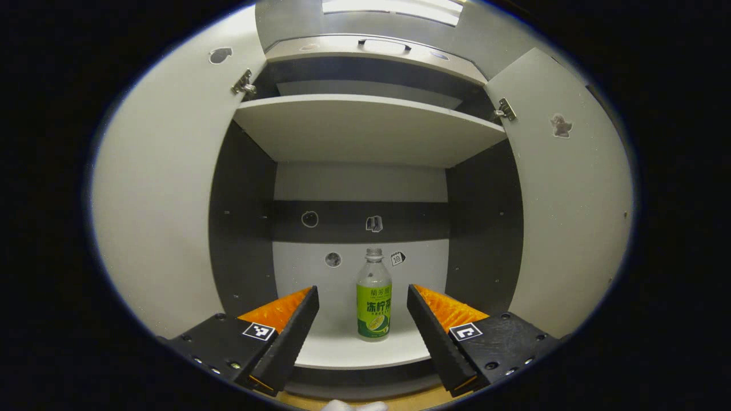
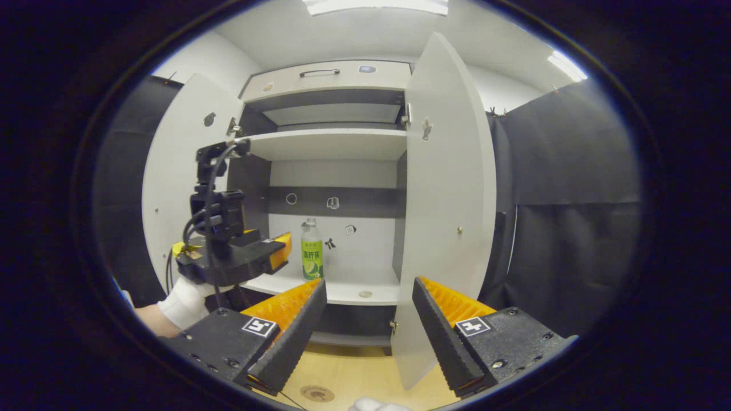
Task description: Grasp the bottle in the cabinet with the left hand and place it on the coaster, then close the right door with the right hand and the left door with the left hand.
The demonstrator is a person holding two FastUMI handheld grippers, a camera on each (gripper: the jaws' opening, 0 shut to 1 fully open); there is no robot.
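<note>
A clear bottle [image 1: 374, 297] with a green label stands upright on the cabinet's lower shelf [image 1: 348, 351]. My left gripper [image 1: 362, 311] is open in front of the cabinet, its orange-and-black fingers either side of the bottle in line of sight but short of it. In the right gripper view the bottle [image 2: 311, 249] stands at the shelf's left part, and the left gripper [image 2: 282, 251], held by a white-gloved hand, hovers just left of it. My right gripper [image 2: 368, 308] is open and holds nothing. A round brown coaster [image 2: 317, 393] lies on the wooden table.
Both white cabinet doors stand open: the left door [image 1: 165, 188] and the right door [image 2: 445, 217], whose edge hangs close before my right gripper. An upper shelf [image 1: 365, 125] spans the cabinet. Small stickers dot its back wall. Black cloth [image 2: 571, 228] hangs to the right.
</note>
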